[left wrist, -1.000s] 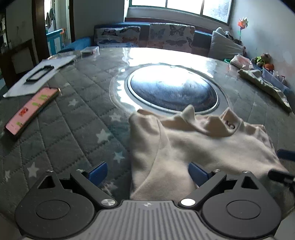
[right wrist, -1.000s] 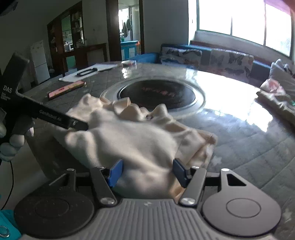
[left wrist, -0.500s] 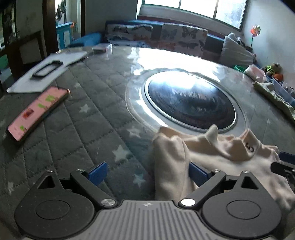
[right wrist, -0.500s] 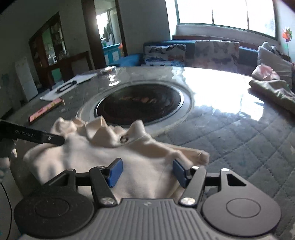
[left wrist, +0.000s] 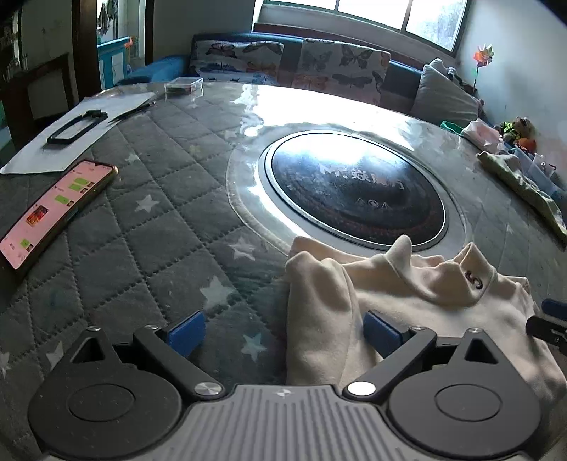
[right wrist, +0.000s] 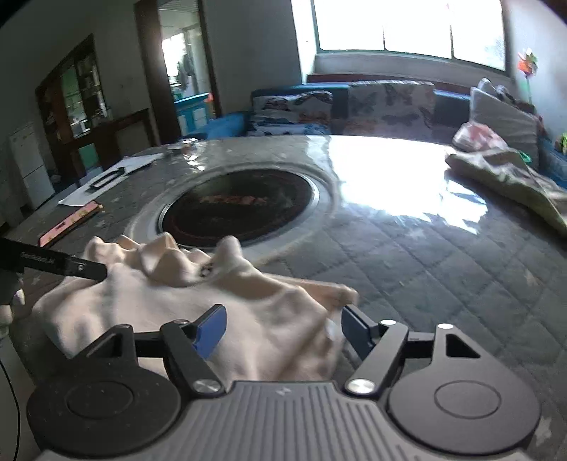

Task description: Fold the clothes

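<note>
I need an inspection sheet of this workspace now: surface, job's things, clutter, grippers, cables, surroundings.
Surface: quilted star-pattern table cover, dark round inset in the centre.
Job's things: cream top, rumpled, near edge.
Clutter: lit phone, paper sheet, small box, green garment.
Grippers: left gripper open; right gripper open over the top.
Cables: thin cable, left edge.
Surroundings: sofa, windows.

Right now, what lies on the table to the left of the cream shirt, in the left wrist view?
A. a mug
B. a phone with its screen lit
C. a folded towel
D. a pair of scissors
B: a phone with a lit pink screen lies on the quilted table cover, left of the cream shirt.
</note>
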